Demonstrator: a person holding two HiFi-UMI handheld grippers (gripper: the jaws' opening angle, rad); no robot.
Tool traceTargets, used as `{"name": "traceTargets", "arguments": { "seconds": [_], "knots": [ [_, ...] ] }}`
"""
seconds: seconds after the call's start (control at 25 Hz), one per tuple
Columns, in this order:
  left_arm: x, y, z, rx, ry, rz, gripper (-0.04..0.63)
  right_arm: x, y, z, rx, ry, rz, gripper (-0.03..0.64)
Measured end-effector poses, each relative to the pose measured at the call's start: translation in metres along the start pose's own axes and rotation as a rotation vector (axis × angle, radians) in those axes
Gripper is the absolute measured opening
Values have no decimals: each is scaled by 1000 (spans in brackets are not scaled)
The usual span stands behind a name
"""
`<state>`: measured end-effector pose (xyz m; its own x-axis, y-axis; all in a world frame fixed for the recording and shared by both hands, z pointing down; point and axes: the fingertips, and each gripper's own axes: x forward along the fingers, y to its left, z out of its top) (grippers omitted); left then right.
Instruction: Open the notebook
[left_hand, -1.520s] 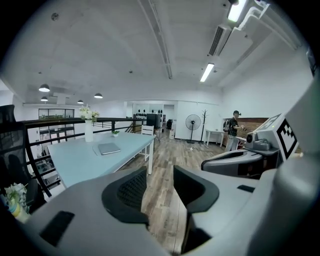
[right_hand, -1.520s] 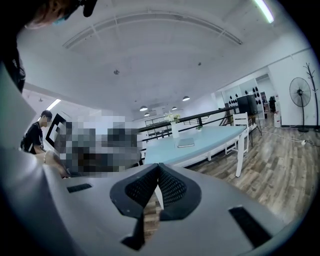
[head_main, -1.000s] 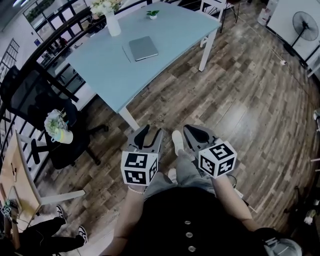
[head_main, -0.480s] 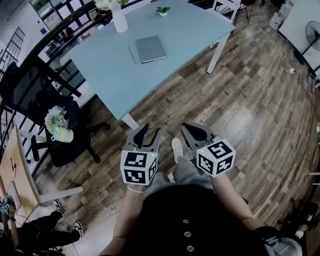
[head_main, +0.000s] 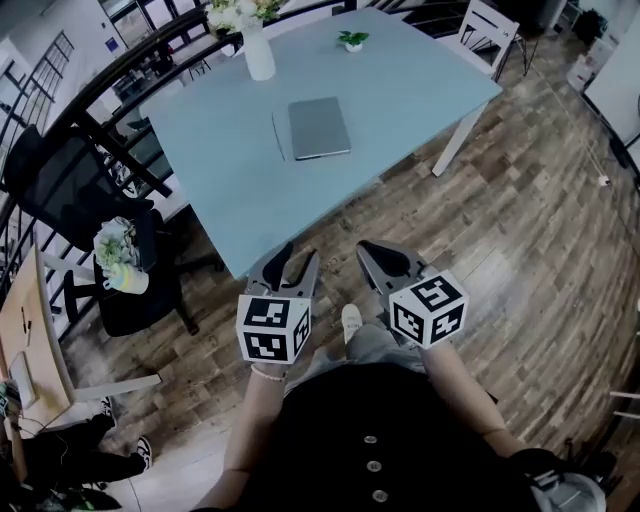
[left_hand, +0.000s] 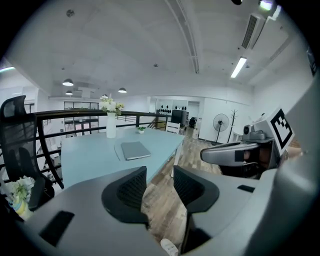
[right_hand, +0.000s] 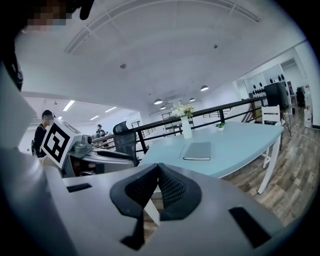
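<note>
A closed grey notebook (head_main: 319, 128) lies flat on the light blue table (head_main: 220, 170), with a thin pen (head_main: 277, 136) along its left side. Both grippers hang in front of the person's body, short of the table's near edge and well away from the notebook. My left gripper (head_main: 297, 262) is open with a narrow gap and holds nothing. My right gripper (head_main: 383, 256) is shut, pads meeting at the tips, also empty. The left gripper view shows the notebook (left_hand: 132, 150) beyond the parted pads (left_hand: 131, 187). The right gripper view has the notebook (right_hand: 198, 150) ahead on the table.
A white vase of flowers (head_main: 258, 55) and a small potted plant (head_main: 352, 40) stand at the table's far side. A black office chair (head_main: 60, 195) with a flower bundle (head_main: 118, 255) is at the left, beside a railing. A white chair (head_main: 490, 25) sits at the far right. Wooden floor lies underfoot.
The table and notebook have drawn nearer and lower in the head view as the person stepped toward them. Both grippers keep the same pose and jaw state.
</note>
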<state>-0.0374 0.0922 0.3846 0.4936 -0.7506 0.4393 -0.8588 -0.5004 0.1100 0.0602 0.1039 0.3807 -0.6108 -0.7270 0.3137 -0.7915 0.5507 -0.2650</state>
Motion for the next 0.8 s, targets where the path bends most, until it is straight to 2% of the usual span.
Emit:
{"name": "traceTargets", "arguments": {
  "seconds": [0.44,0.8],
  "knots": [
    [87,13,45,-2,-2,30,173,49,-63,26,-23,28,84,6],
    [104,25,44,-24,32,66,173,65,-88,31,17,32,89,6]
  ]
}}
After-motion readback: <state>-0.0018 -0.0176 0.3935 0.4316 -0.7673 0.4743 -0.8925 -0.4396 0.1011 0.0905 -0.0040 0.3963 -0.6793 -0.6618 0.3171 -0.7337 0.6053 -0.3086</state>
